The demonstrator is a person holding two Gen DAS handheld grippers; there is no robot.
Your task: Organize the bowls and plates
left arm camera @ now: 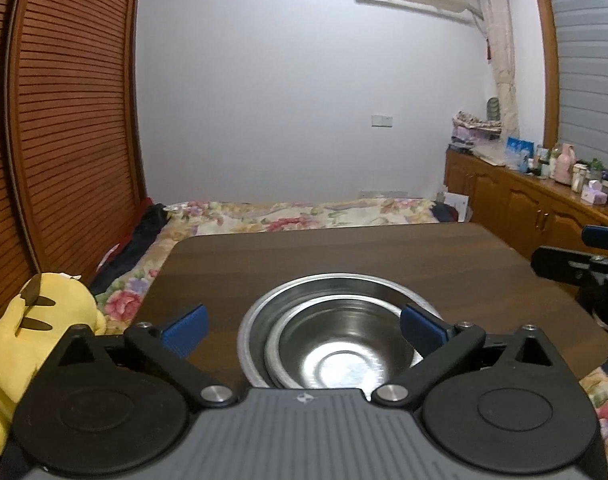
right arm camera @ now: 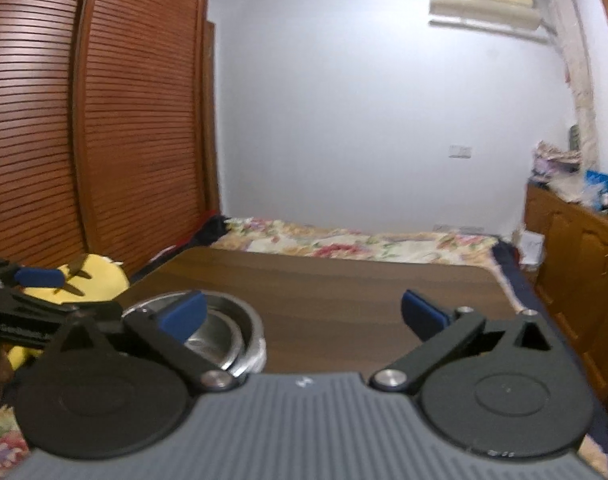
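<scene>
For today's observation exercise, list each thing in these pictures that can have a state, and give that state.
Small steel bowl: upright, nested in the larger one.
Wide steel bowl: upright on the dark wooden table.
Left tool: open, holding nothing.
Right tool: open, holding nothing.
Slatted wooden wardrobe doors: closed.
</scene>
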